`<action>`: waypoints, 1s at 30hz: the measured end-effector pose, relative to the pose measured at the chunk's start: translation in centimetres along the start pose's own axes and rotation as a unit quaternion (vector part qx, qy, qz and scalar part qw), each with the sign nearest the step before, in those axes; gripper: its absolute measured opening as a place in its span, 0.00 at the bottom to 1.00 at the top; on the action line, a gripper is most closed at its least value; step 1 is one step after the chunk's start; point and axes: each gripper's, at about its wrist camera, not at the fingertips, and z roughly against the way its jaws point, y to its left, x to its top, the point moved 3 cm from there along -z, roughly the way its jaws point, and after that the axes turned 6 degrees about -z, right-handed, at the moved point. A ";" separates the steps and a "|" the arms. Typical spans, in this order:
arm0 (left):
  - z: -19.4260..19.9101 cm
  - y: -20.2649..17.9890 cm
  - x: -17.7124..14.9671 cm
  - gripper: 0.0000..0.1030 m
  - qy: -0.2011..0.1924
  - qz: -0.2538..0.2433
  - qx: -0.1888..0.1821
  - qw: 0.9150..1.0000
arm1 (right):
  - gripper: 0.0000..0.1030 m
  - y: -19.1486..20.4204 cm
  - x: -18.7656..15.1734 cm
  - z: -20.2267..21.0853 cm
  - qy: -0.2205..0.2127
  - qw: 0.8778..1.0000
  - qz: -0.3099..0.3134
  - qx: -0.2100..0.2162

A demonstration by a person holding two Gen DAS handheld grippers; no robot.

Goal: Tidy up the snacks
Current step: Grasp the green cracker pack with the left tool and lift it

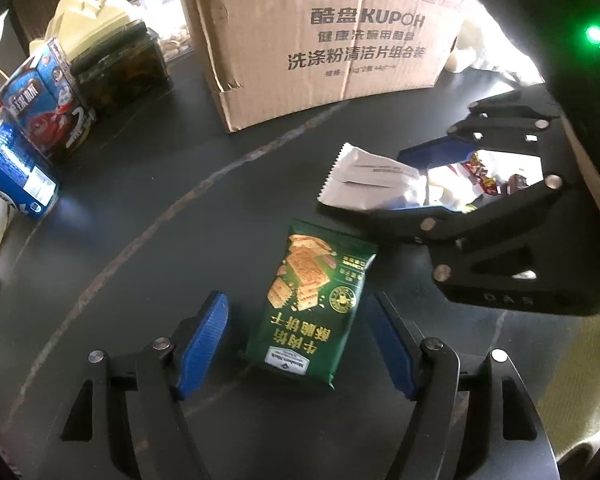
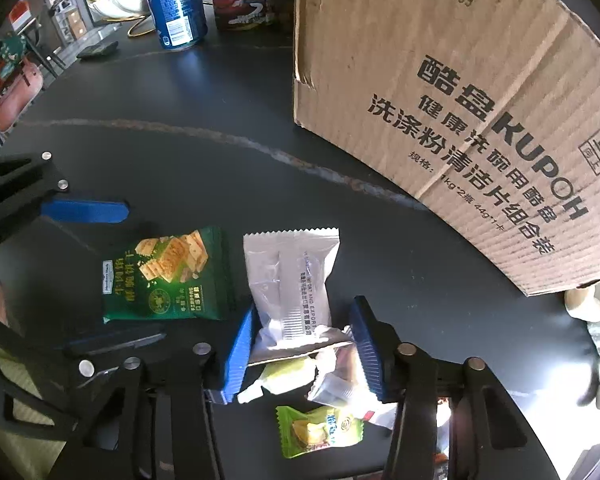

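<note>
A green cracker packet (image 1: 314, 300) lies flat on the black table between the open fingers of my left gripper (image 1: 300, 340); it also shows in the right wrist view (image 2: 166, 274). A silver packet (image 2: 290, 284) lies beside it, its near end between the blue pads of my right gripper (image 2: 304, 340), which stands around it; contact is unclear. In the left wrist view the silver packet (image 1: 370, 182) and right gripper (image 1: 412, 184) are at right. A cardboard box (image 1: 320, 32) stands behind, and it also shows in the right wrist view (image 2: 480, 112).
Small wrapped snacks lie under my right gripper, one a green-yellow candy packet (image 2: 320, 430). A blue can (image 2: 176, 8), a blue snack box (image 1: 46, 100) and a dark jar (image 1: 120, 68) stand at the table's far side.
</note>
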 end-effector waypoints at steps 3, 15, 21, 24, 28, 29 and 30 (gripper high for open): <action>-0.6 -0.2 0.1 0.67 0.002 -0.002 0.001 1.000 | 0.45 0.0 -0.2 0.2 -0.007 1.000 -0.005 -0.005; -0.3 0.1 -0.5 0.46 -0.009 0.031 -0.021 0.999 | 0.45 -0.9 -1.8 2.1 -0.026 0.999 -0.015 -0.020; 2.3 1.1 -0.2 0.46 -0.037 0.057 -0.015 0.998 | 0.45 -1.0 -2.1 3.5 -0.031 0.999 -0.026 -0.034; 3.7 1.3 -0.1 0.46 -0.050 0.064 -0.013 0.997 | 0.45 -1.0 -2.1 4.7 -0.043 0.998 -0.032 -0.033; 6.0 1.4 -0.1 0.46 -0.071 0.071 -0.009 0.995 | 0.45 -1.1 -2.2 6.3 -0.059 0.997 -0.038 -0.037; 6.5 1.4 -0.1 0.46 -0.077 0.073 -0.006 0.994 | 0.45 -1.2 -2.2 6.8 -0.064 0.996 -0.040 -0.039; 7.2 1.4 0.0 0.46 -0.084 0.074 -0.003 0.994 | 0.45 -1.2 -2.3 7.4 -0.070 0.996 -0.043 -0.041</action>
